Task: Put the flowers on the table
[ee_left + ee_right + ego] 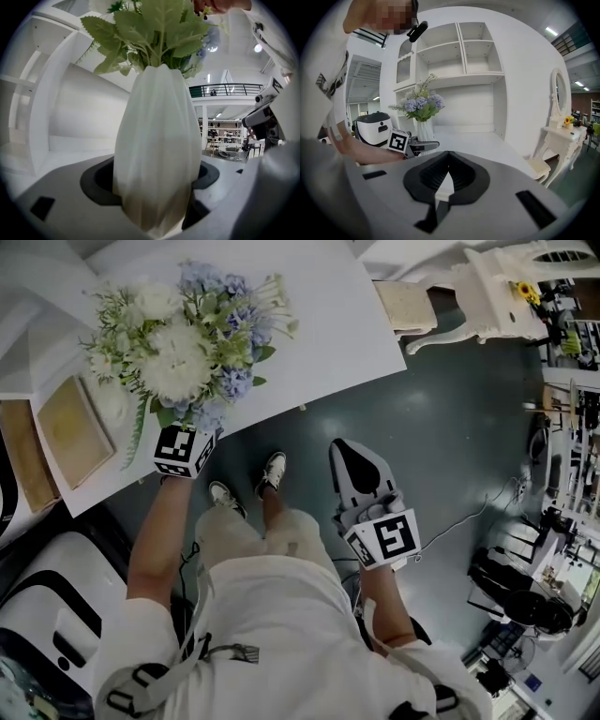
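As left claw (157,187) grips vase (158,126), right claw (449,161) droops

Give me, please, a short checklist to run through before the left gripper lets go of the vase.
1. Left gripper clamped on the vase: ok.
2. Vase upright: ok.
3. Vase base resting on the table: cannot tell; the flowers hide it from above and the gripper covers it from the side.
4. Right gripper shut, empty, away from the vase: ok.
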{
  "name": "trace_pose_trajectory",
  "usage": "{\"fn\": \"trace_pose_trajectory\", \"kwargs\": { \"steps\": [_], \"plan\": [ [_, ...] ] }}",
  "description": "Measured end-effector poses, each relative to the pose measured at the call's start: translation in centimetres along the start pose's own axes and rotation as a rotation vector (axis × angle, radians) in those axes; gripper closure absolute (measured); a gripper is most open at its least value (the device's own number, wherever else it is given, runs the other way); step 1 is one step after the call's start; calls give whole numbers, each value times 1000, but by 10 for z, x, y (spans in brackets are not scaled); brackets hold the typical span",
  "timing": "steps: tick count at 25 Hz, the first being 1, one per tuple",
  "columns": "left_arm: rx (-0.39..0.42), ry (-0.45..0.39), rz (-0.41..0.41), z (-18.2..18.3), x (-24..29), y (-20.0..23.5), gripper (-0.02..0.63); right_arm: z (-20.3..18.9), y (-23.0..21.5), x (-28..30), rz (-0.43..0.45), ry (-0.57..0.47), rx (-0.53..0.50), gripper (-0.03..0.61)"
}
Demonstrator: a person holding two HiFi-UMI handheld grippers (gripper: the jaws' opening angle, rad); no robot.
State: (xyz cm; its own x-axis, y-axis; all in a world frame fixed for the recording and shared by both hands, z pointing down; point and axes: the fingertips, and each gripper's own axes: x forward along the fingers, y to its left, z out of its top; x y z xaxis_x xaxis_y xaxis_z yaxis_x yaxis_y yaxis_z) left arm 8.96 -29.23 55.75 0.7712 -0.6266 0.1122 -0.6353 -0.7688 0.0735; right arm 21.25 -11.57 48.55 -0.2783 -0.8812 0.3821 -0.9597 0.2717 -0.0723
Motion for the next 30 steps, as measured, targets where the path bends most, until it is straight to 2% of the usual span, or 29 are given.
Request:
{"fn": "trace_pose_trajectory", "kwargs": {
  "steps": [8, 30],
  "plan": [
    [20, 3, -53, 2, 4, -2, 216, -4, 16, -12, -39, 17, 12, 569],
    [47, -43, -39, 8, 1, 0, 216, -9, 29, -22, -45, 29, 26, 569]
  ]
}}
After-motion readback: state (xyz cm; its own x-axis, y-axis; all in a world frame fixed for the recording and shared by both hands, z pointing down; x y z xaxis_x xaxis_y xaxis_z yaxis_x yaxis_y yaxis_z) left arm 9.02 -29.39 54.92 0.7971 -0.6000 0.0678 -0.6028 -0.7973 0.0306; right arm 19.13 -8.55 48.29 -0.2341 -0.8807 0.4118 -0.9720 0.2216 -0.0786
